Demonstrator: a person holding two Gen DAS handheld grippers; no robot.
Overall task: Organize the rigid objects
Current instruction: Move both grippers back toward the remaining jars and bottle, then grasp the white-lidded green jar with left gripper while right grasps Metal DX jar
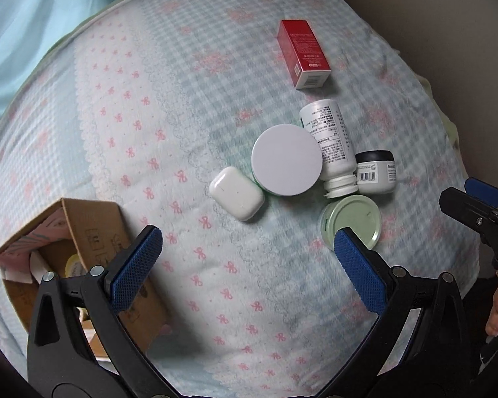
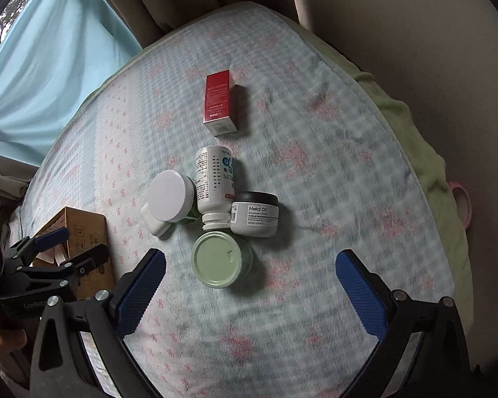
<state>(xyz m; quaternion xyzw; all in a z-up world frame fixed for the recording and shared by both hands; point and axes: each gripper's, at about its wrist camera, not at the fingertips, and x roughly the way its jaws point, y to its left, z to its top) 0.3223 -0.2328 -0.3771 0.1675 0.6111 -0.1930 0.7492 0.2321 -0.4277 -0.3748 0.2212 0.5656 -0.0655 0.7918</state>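
Note:
On the bed lie a red box [image 1: 303, 53] [image 2: 219, 102], a white pill bottle on its side [image 1: 330, 142] [image 2: 214, 182], a white-lidded jar [image 1: 287, 160] [image 2: 168, 195], a white earbud case [image 1: 237, 193] [image 2: 155, 222], a black-lidded Metal DX jar [image 1: 375, 172] [image 2: 255, 214] and a green-lidded jar [image 1: 352, 224] [image 2: 220, 258]. My left gripper [image 1: 247, 268] is open and empty, above the bed in front of the cluster. My right gripper [image 2: 250, 293] is open and empty, just in front of the green-lidded jar.
An open cardboard box [image 1: 83, 232] [image 2: 83, 235] with items inside stands at the left on the bedspread [image 1: 182, 83]. The right gripper shows at the right edge of the left wrist view [image 1: 474, 212]; the left gripper shows at the left of the right wrist view [image 2: 53, 258]. A pink object [image 2: 461, 205] lies beyond the bed's right edge.

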